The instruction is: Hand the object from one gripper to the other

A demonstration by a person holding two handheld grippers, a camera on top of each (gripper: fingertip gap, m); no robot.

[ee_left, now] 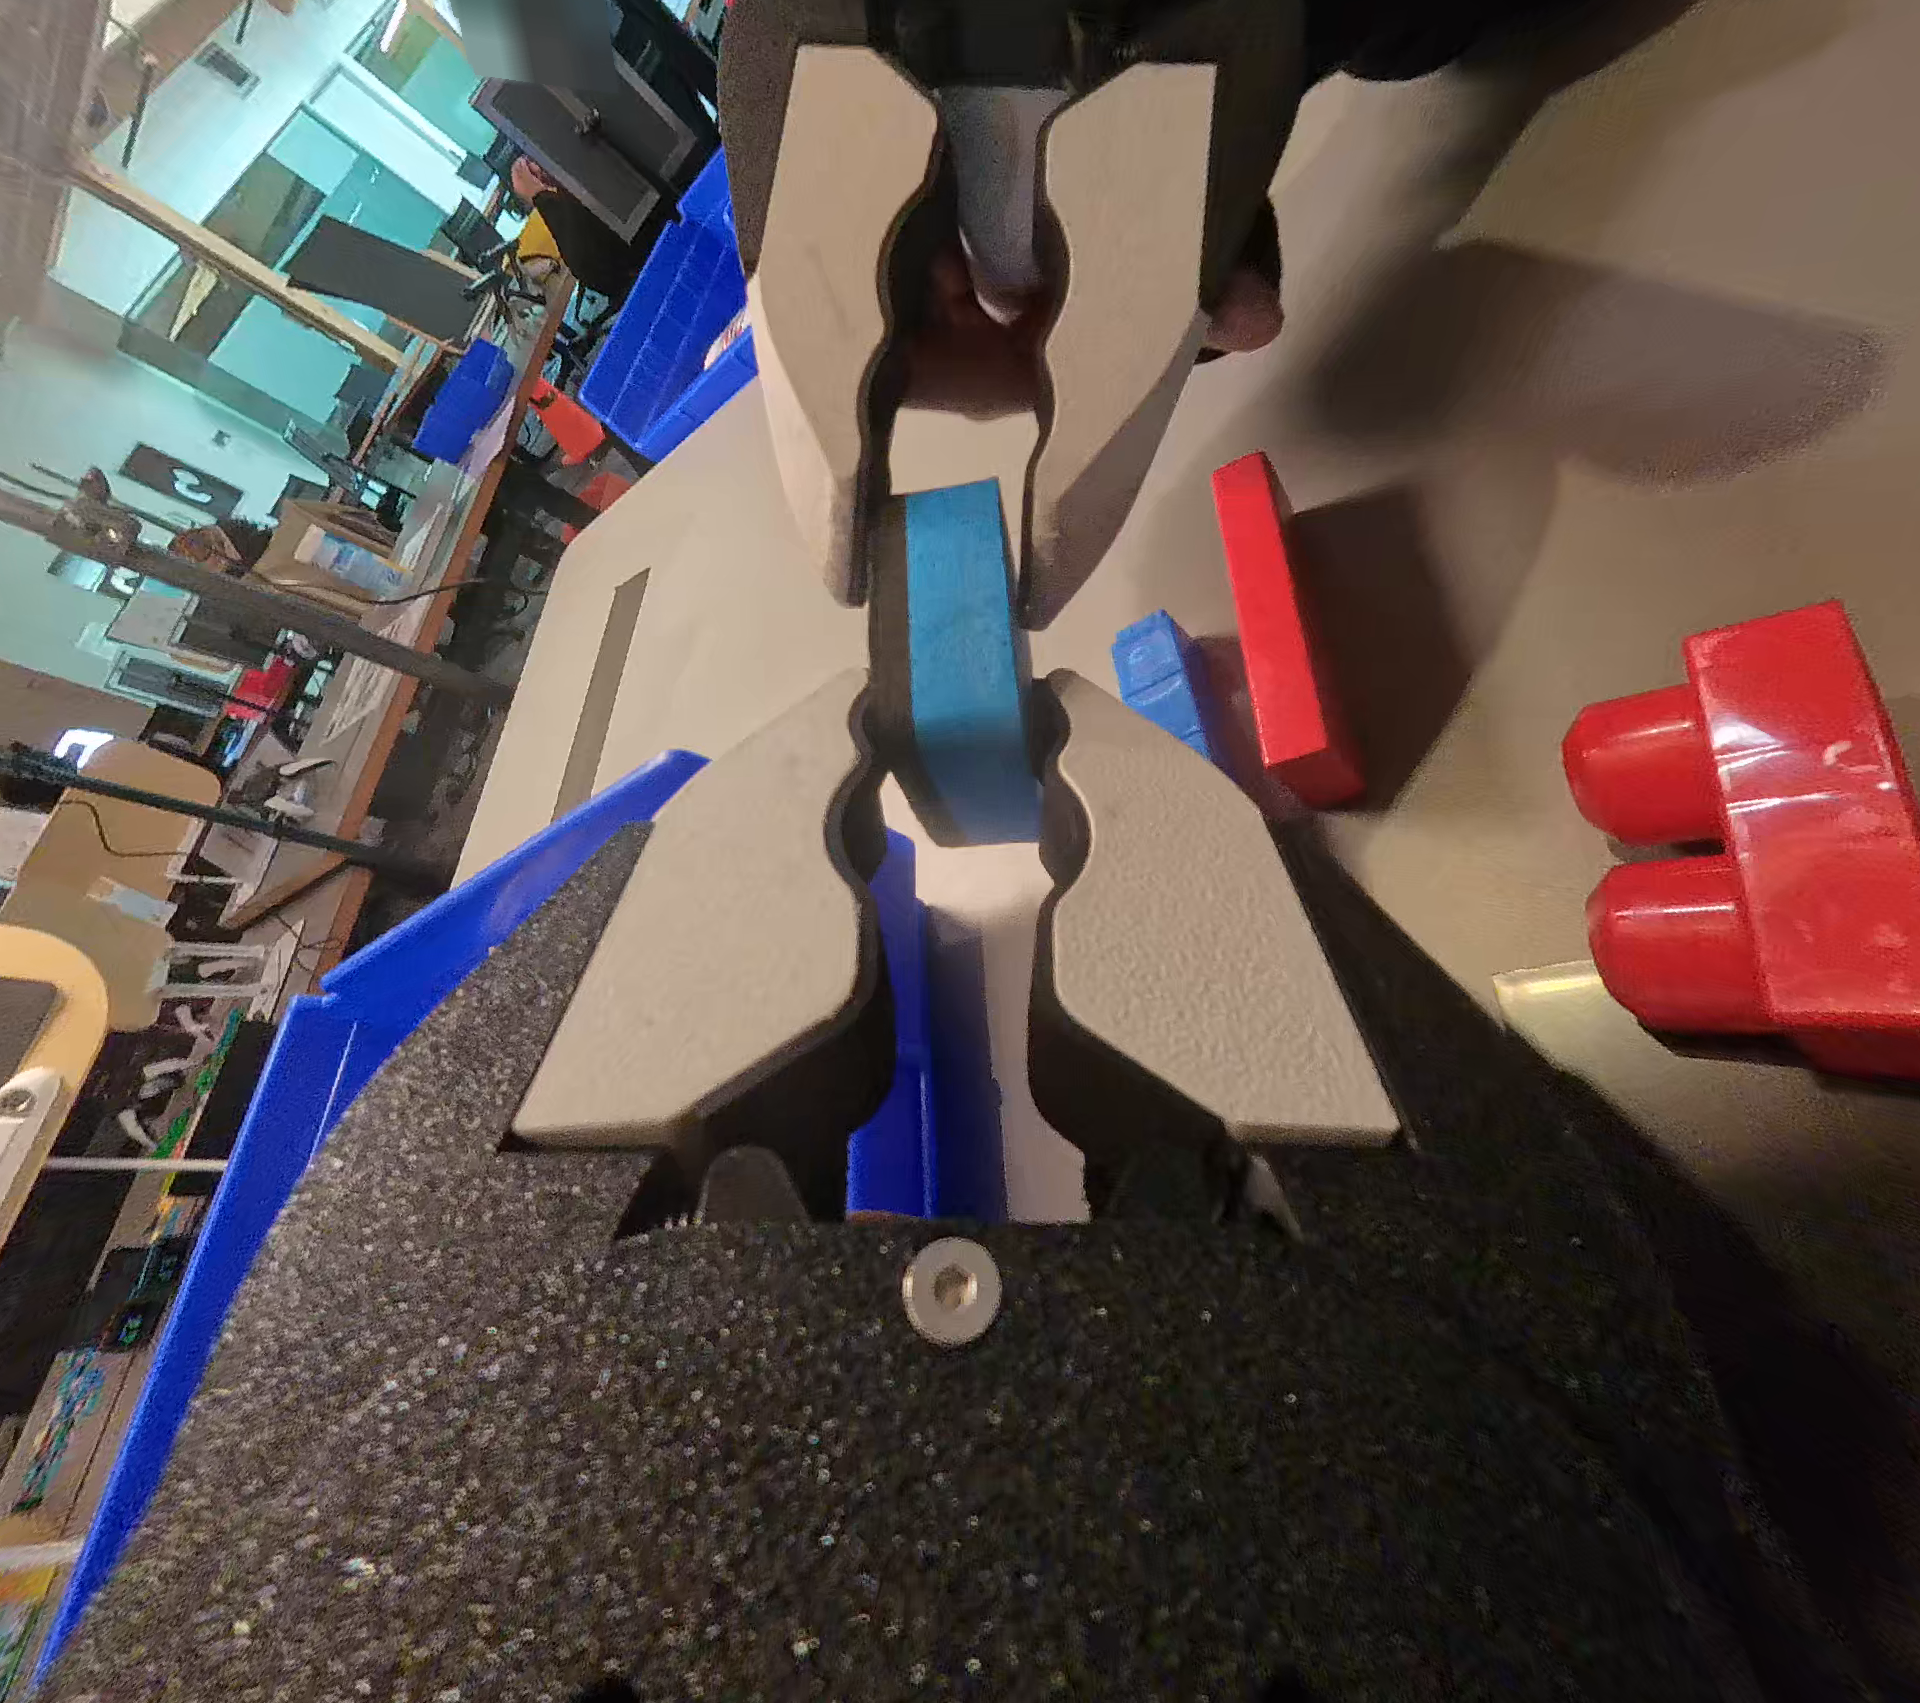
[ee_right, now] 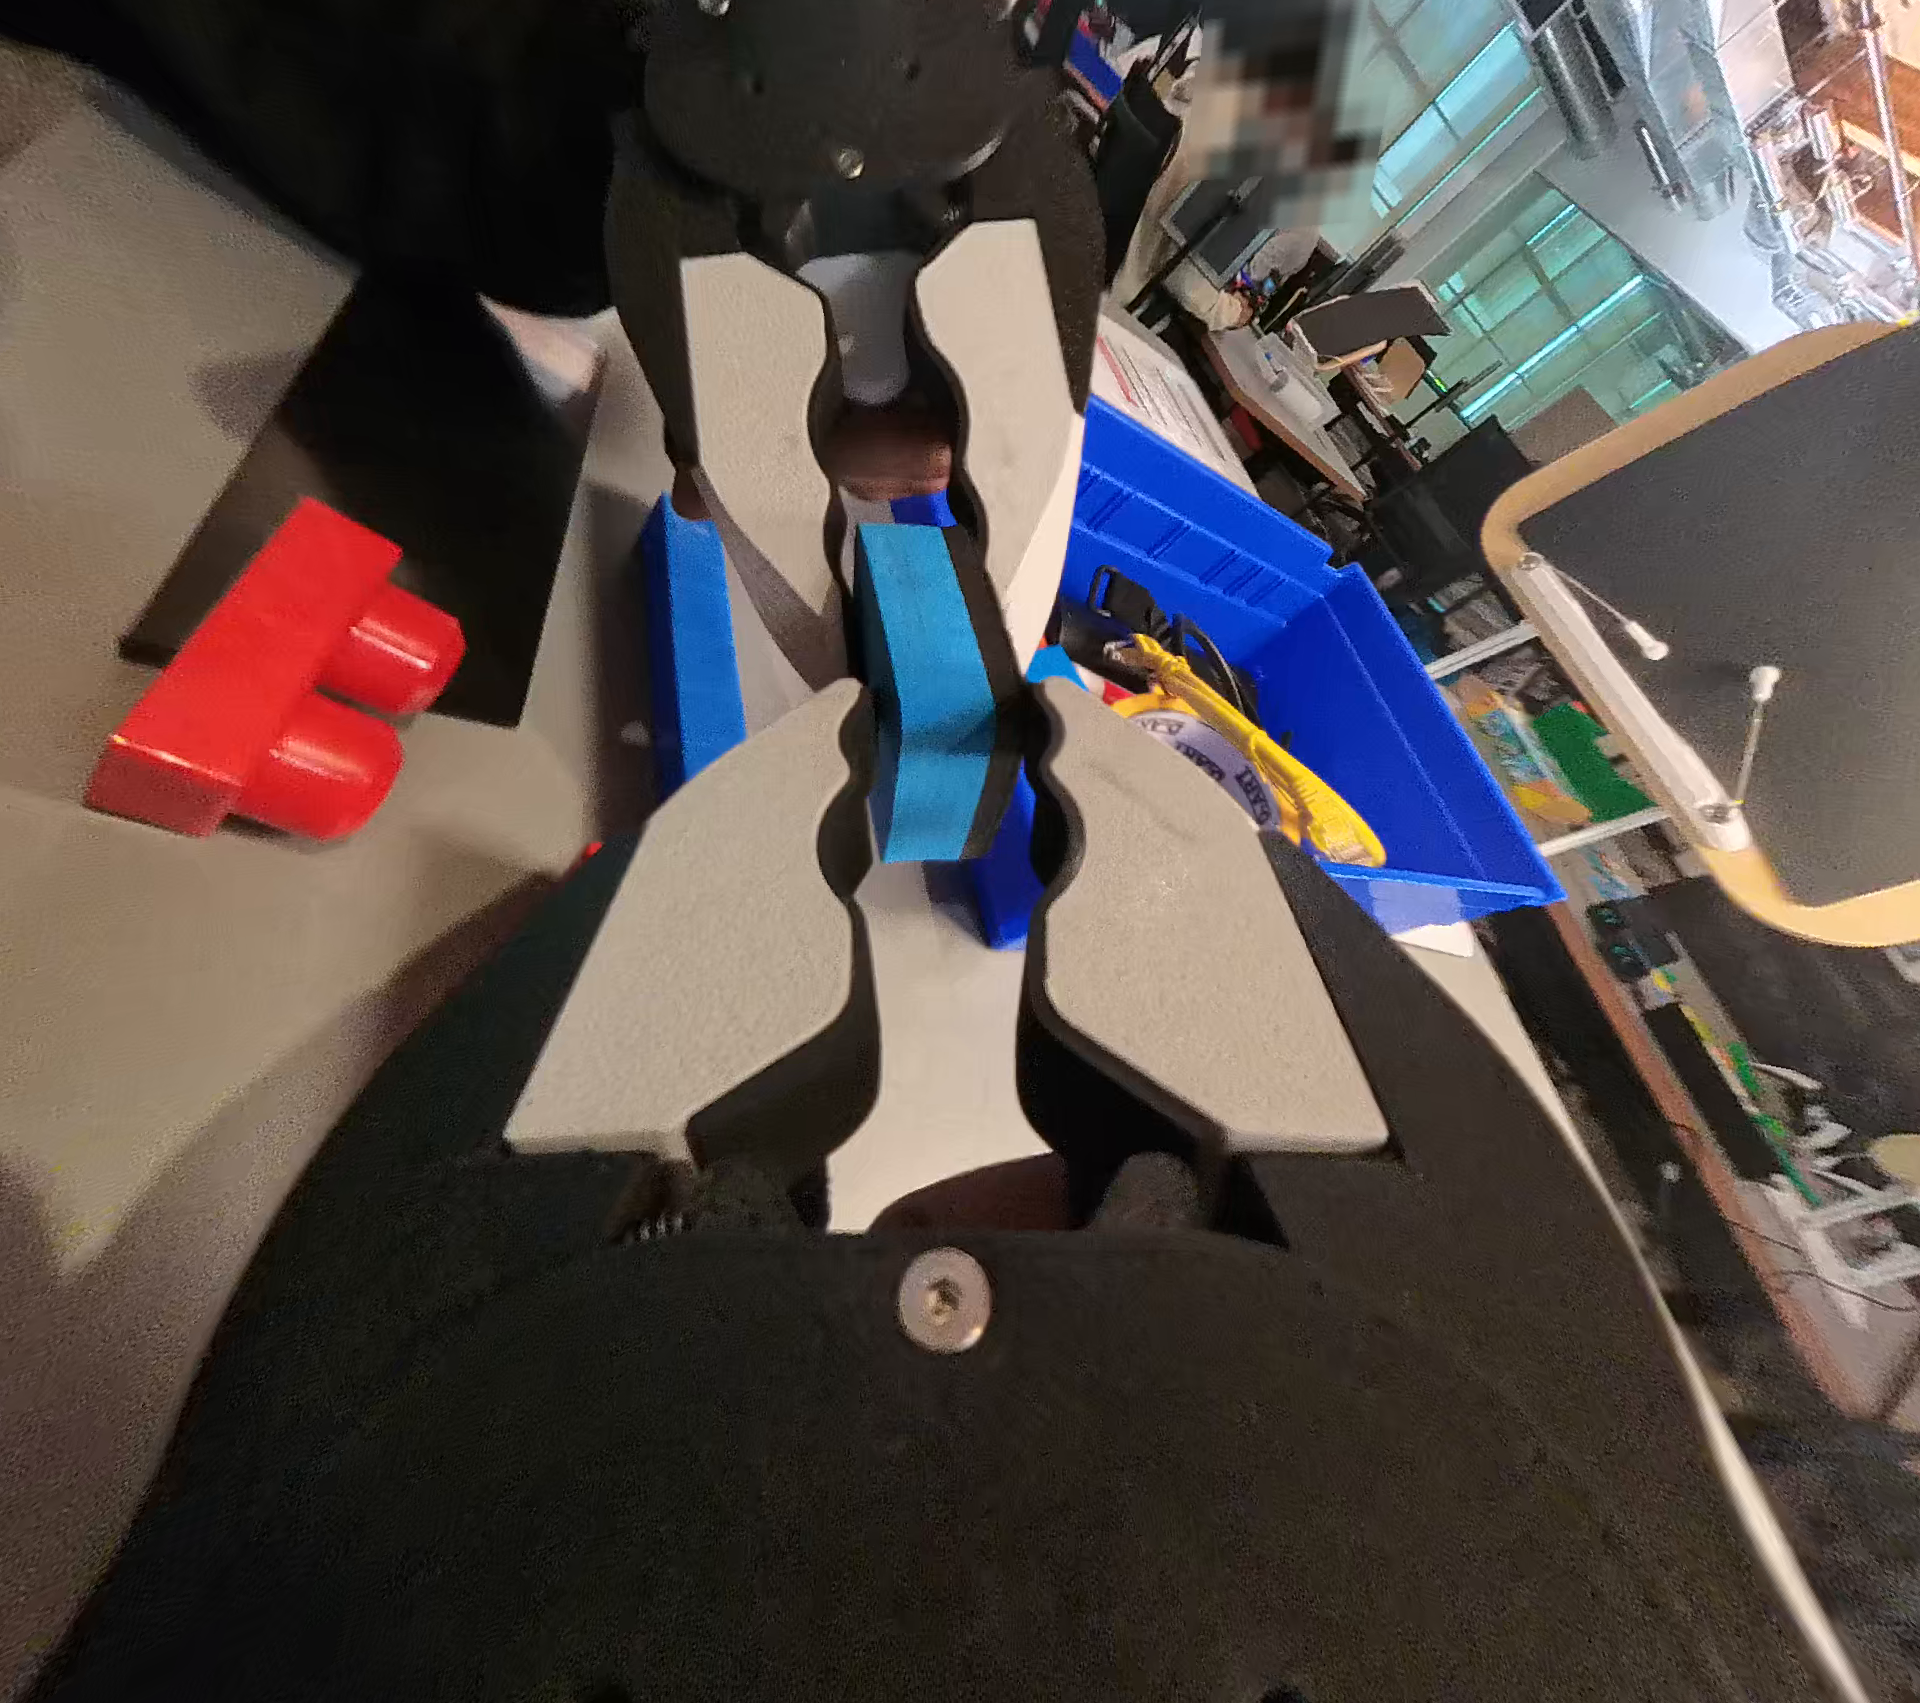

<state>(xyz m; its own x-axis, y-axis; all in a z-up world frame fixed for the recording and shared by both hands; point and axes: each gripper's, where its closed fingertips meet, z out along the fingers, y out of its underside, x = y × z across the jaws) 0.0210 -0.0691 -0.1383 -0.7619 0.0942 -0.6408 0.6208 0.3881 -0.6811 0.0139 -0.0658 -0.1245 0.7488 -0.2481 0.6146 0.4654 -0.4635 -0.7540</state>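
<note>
Tongs meet tip to tip over the surface (ee_left: 1558, 199): left tongs (ee_left: 951, 718) and right tongs (ee_right: 948, 723) each clench one end of the blue block (ee_left: 961, 656), whose long axis runs straight between them.

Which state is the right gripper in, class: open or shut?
Shut on the blue block: the right gripper has both fingertips pressed against its sides.
</note>
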